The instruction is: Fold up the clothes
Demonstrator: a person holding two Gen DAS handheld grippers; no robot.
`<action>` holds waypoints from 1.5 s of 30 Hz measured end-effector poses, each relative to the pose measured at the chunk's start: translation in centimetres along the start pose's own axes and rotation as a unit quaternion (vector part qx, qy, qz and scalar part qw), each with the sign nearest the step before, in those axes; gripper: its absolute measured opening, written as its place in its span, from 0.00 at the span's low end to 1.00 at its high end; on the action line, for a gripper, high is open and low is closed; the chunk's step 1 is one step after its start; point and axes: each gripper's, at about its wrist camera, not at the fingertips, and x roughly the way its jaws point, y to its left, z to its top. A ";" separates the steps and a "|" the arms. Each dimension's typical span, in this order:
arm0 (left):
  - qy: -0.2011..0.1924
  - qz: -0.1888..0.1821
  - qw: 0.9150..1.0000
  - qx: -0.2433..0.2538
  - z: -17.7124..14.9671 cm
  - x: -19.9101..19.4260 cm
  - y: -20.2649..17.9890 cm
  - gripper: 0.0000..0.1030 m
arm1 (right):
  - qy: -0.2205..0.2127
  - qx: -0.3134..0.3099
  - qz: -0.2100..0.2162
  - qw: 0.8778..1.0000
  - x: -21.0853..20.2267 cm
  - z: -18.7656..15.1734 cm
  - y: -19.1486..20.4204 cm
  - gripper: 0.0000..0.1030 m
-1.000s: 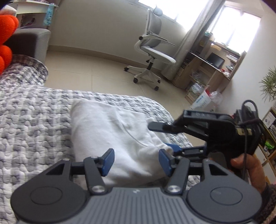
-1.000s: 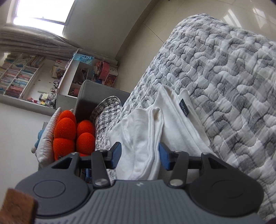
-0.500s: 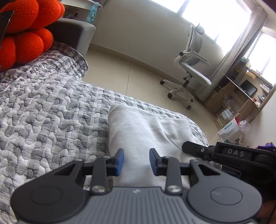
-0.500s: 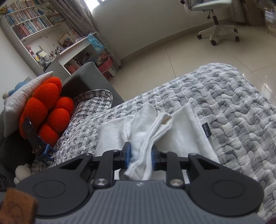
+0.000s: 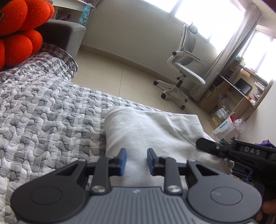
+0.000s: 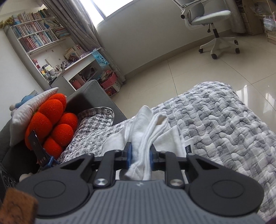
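At lower centre of each view, the right gripper (image 6: pixel 139 156) pinches a bunched white garment (image 6: pixel 146 136) over the quilted bed (image 6: pixel 224 131), while the left gripper (image 5: pixel 136 161) hovers with its fingers narrowly parted, empty.

Daylight floods in from the windows (image 5: pixel 212 15), blown out to pure white in both views. Below the window in the right wrist view, the floor (image 6: pixel 250 86) carries a soft glare. The white garment (image 5: pixel 151 134) looks evenly lit, with faint shadows in its folds. Fisheye bending curves the walls and darkens the corners. Each gripper body nearest the lens is slightly soft.
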 end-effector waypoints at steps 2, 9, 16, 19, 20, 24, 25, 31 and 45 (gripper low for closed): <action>0.001 0.003 1.000 0.008 -0.1 0.2 -0.2 0.26 | 0.006 0.006 0.003 1.000 -0.1 -0.1 -0.5 0.22; 0.006 0.008 1.000 0.021 -0.3 0.7 -0.5 0.26 | 0.061 0.029 -0.028 0.997 0.9 -0.5 -2.1 0.22; -0.006 0.005 1.000 0.016 0.0 0.6 -0.4 0.22 | 0.041 0.013 -0.043 0.998 -0.3 0.0 -1.5 0.38; -0.005 -0.010 0.999 0.031 -0.4 0.7 -0.8 0.16 | 0.006 -0.021 -0.051 0.998 -0.9 0.3 -0.5 0.41; -0.006 -0.015 0.999 0.039 -0.5 0.7 -1.0 0.15 | -0.005 -0.033 -0.051 0.998 -1.1 0.3 -0.2 0.41; -0.007 -0.048 0.996 0.078 -1.0 0.9 -1.7 0.15 | -0.037 -0.085 -0.035 0.995 -0.8 -0.1 1.1 0.41; -0.002 -0.056 0.995 0.086 -1.2 1.0 -1.8 0.15 | -0.042 -0.102 -0.031 0.993 -0.7 -0.3 1.5 0.41; 0.018 -0.085 0.984 0.156 -2.3 1.4 -2.5 0.15 | -0.050 -0.174 -0.042 0.983 0.7 -1.3 2.1 0.40; 0.051 -0.149 0.972 0.174 -1.9 2.2 -1.1 0.22 | 0.005 -0.234 -0.114 0.966 4.7 -2.9 0.3 0.22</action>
